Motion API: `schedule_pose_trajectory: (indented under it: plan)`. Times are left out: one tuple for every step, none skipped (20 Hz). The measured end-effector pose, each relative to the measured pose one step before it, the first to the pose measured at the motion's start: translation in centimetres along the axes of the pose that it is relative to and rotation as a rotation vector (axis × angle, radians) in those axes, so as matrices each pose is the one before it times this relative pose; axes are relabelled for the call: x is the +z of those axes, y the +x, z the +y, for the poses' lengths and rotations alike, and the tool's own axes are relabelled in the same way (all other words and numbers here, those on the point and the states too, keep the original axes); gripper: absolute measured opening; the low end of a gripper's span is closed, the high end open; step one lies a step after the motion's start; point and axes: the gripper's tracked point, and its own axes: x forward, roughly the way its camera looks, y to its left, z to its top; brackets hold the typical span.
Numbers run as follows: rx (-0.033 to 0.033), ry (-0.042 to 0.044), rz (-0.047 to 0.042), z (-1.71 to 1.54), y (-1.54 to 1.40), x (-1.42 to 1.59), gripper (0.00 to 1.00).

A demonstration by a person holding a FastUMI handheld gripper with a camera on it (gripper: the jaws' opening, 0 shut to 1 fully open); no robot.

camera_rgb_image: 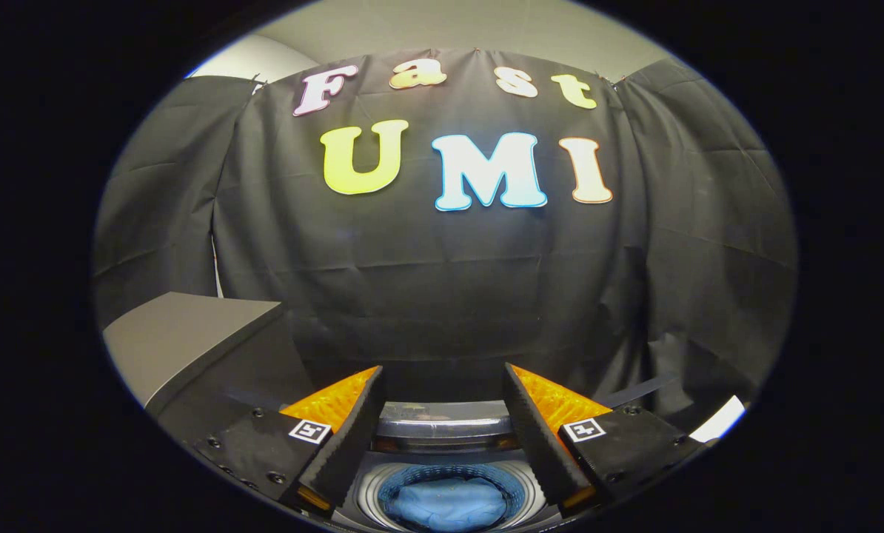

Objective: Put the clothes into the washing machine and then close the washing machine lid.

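Clothes point(446, 503) (one bundle) in washing machine point(442, 474); gripper point(442, 385) spread empty.

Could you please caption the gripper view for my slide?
Open gripper above the washing machine, blue clothes in its drum.

Looks like a staged recording booth, not anybody's actual laundry room. Black cloth point(442, 281) hangs in creased panels as the whole back wall, with a plain pale wall showing over the top of it. Down low sits a small top-loading washer point(446, 474) with its lid up, blue clothes point(446, 503) bunched in the drum, seen between the spread-apart tongs point(442, 422). A grey box point(183, 340) stands beside it, and that's all the furnishing there is.
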Motion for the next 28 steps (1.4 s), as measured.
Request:
schedule_pose_trajectory:
  plan:
    - [-0.00183, 0.00144, -0.00431, 0.026, -0.238, -0.154, 0.98]
    - [0.00017, -0.00027, -0.00477, -0.018, -0.378, -0.281, 0.98]
    - [0.00148, -0.00014, -0.0055, -0.013, -0.329, -0.278, 0.98]
    - [0.00245, 0.00059, -0.00398, 0.021, -0.372, -0.31, 0.98]
    - [0.00211, 0.00086, -0.00027, -0.006, -0.363, -0.411, 0.98]
    - [-0.0011, -0.00094, 0.00308, -0.074, -0.476, -0.473, 0.98]
    - [-0.00196, 0.00183, 0.00614, -0.108, -0.519, -0.62, 0.98]
    - [-0.00644, 0.00267, 0.01667, -0.208, -0.467, -0.841, 0.98]
    - [-0.00324, 0.00284, 0.00958, -0.089, -0.775, -0.948, 0.97]
    - [-0.00149, 0.00162, 0.00785, -0.034, -0.86, -0.967, 0.97]
    - [-0.00624, 0.00421, 0.00555, -0.128, -0.885, -0.937, 0.97]
    - [0.00301, 0.01463, 0.00021, 0.165, -1.048, -0.914, 0.97]
    - [0.00749, 0.01943, -0.0002, 0.229, -1.017, -0.896, 0.97]
    - [0.00373, 0.01372, -0.00174, 0.251, -1.186, -0.908, 0.97]
    - [0.00504, 0.00779, 0.00052, 0.263, -1.124, -0.842, 0.97]
    - [0.00579, -0.00083, -0.00213, 0.23, -1.324, -0.782, 0.97]
    - [0.00402, -0.00562, -0.00994, 0.275, -1.431, -0.42, 0.97]
    - [0.01103, -0.00642, -0.01223, 0.297, -1.619, -0.12, 0.96]
    - [0.01094, -0.00641, -0.01237, 0.404, -1.6, 0.044, 0.96]
    - [0.01377, -0.00548, -0.01499, 0.385, -1.845, 0.23, 0.96]
    - [0.01161, -0.00471, -0.01316, 0.251, -1.809, 0.325, 0.96]
    - [0.01348, -0.00497, -0.02066, 0.439, -2.042, 0.568, 0.96]
    - [0.00314, -0.00967, -0.01766, 0.238, -2.028, 0.652, 0.96]
    - [0.00276, -0.00991, -0.01765, 0.077, -2.011, 0.549, 0.96]
    - [-0.01217, -0.00648, -0.01852, -0.2, -1.981, 0.712, 0.96]
    - [-0.01199, 0.00561, -0.02075, -0.25, -1.924, 0.762, 0.96]
    - [-0.01539, 0.00421, -0.01427, -0.477, -1.968, 0.814, 0.96]
    - [-0.01022, -0.01197, -0.01492, -0.174, -1.643, 0.606, 0.96]
